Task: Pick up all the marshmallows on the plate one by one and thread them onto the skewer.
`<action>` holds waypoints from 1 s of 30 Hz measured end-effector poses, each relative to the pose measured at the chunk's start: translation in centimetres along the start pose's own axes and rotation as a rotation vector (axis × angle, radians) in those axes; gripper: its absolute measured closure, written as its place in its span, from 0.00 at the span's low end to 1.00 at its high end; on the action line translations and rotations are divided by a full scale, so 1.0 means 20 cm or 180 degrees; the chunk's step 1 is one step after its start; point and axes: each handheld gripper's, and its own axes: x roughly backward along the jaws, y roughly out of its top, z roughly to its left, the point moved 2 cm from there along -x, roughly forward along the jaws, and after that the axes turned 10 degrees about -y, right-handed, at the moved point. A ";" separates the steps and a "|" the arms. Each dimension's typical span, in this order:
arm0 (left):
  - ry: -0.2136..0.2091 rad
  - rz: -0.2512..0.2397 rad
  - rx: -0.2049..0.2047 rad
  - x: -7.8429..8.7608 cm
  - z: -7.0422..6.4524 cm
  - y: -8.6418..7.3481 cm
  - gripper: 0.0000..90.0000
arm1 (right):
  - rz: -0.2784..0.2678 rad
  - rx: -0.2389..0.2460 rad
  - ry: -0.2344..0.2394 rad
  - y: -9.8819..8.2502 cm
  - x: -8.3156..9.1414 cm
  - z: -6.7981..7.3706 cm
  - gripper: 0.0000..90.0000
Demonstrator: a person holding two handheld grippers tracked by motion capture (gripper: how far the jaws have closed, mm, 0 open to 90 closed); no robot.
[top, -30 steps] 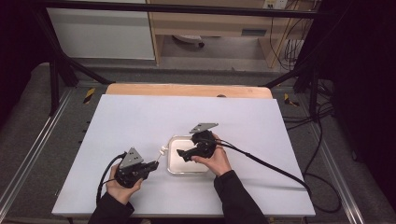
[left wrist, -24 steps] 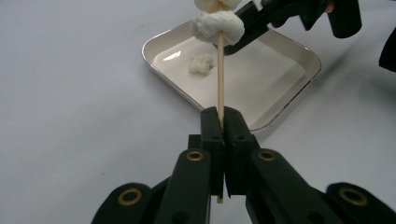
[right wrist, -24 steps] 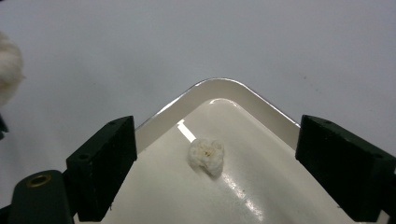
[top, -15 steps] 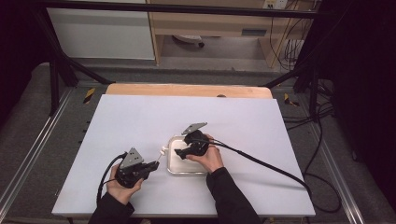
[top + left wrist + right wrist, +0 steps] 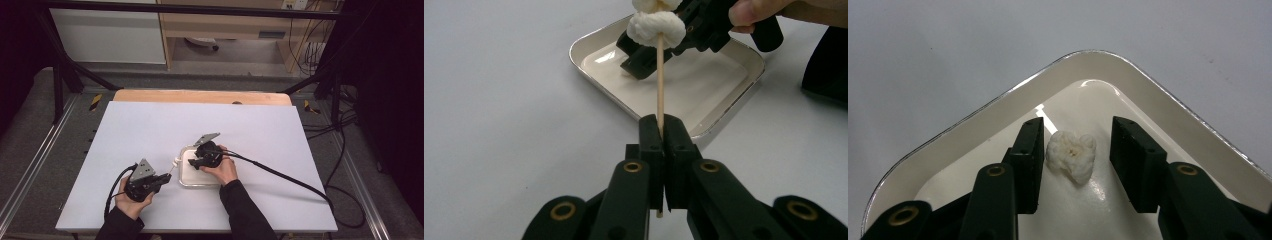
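Overhead light brightening the white counter (image 5: 150, 130), surroundings sinking into darkness, glare glinting inside the tray (image 5: 1088, 65), near jaws blurring softly

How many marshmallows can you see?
3. Two are threaded on the skewer held by the left gripper: one marshmallow, with another above it, cut off by the frame. The third lies in the tray.
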 end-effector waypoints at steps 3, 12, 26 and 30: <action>0.0002 -0.0001 -0.0003 0.00 0.00 0.00 0.98 | -0.0016 0.0032 -0.0004 -0.01 0.00 0.00 0.69; -0.0014 0.0005 -0.0023 -0.01 -0.01 0.00 0.98 | -0.0049 -0.0013 0.0038 -0.01 0.00 0.01 0.76; -0.0014 -0.0025 -0.0037 0.00 -0.02 0.01 0.98 | -0.0222 -0.0109 0.0150 0.05 0.19 -0.02 0.78; -0.0023 -0.0025 -0.0053 0.00 -0.03 0.01 0.98 | -0.0299 -0.0164 0.0184 0.05 0.25 -0.05 0.78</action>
